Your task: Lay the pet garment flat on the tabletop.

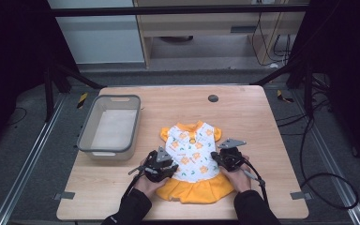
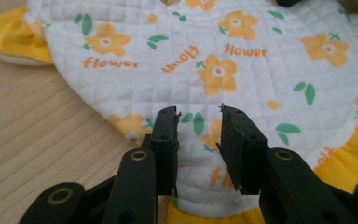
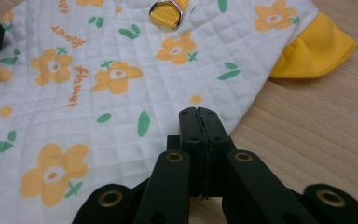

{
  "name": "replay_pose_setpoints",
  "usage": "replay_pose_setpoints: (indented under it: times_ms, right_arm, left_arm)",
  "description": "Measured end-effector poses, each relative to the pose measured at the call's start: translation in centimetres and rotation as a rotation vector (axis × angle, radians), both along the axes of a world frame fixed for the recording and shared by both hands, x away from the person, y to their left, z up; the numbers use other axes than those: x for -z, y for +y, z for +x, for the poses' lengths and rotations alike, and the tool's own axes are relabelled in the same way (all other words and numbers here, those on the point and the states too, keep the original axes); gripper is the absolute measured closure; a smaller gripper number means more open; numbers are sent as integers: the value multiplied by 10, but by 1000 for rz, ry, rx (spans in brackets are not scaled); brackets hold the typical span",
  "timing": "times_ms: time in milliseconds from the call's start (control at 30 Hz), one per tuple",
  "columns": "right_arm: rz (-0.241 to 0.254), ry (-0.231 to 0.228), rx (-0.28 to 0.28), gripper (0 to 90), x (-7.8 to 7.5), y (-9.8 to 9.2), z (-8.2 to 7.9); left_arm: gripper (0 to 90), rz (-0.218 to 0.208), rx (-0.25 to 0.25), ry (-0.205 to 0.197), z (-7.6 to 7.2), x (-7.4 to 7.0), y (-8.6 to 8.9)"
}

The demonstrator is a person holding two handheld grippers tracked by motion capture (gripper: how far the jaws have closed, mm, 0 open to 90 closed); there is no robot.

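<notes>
The small dress (image 1: 193,159), white quilted top w/ orange flowers and a yellow skirt, lies spread flat on the desk (image 1: 243,112), front-centre, collar pointing away from the person. No fold shows yet, so the work looks barely begun; prob. folding and maybe dropping it into the grey bin (image 1: 108,126), which sits well apart at the left. Left gripper (image 2: 199,116) hangs over the dress's side edge near the waist, jaws partly open, nothing pinched betw. them. Right gripper (image 3: 198,112) sits at the opposite edge, jaws fully closed w/ no cloth visibly caught. Both grasps still to come.
</notes>
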State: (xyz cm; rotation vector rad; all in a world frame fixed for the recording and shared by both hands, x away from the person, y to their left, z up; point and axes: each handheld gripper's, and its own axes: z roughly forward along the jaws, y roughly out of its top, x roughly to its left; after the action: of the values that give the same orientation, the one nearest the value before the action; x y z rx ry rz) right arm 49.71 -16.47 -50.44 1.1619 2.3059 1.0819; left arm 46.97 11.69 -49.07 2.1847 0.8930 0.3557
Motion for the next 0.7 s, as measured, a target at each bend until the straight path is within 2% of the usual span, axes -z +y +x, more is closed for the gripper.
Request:
replay_pose_setpoints:
  times_ms: [67,167,333,367,433,567,700]
  right_arm:
    - [2,5,3,894,-2,0,-1]
    - [51,-13,8,883,-9,-4,-6]
    - [103,-72,16,827,-25,-16,-18]
    - [109,-79,24,785,-27,-20,-20]
    - [76,-95,41,659,-31,-25,-24]
    - [58,-95,68,459,-30,-33,-34]
    - [76,-105,90,363,-31,-41,-44]
  left_arm:
    - [634,-10,-11,-9,0,-5,3]
    - [603,-37,-24,-33,-1,-17,12]
    - [553,-74,-39,-58,-9,-30,32]
    - [543,-74,-41,-65,-11,-31,37]
    - [519,-82,-48,-68,-16,-32,45]
    - [447,-87,-72,-74,-25,-32,64]
    - [403,-90,-104,-80,-31,-29,86]
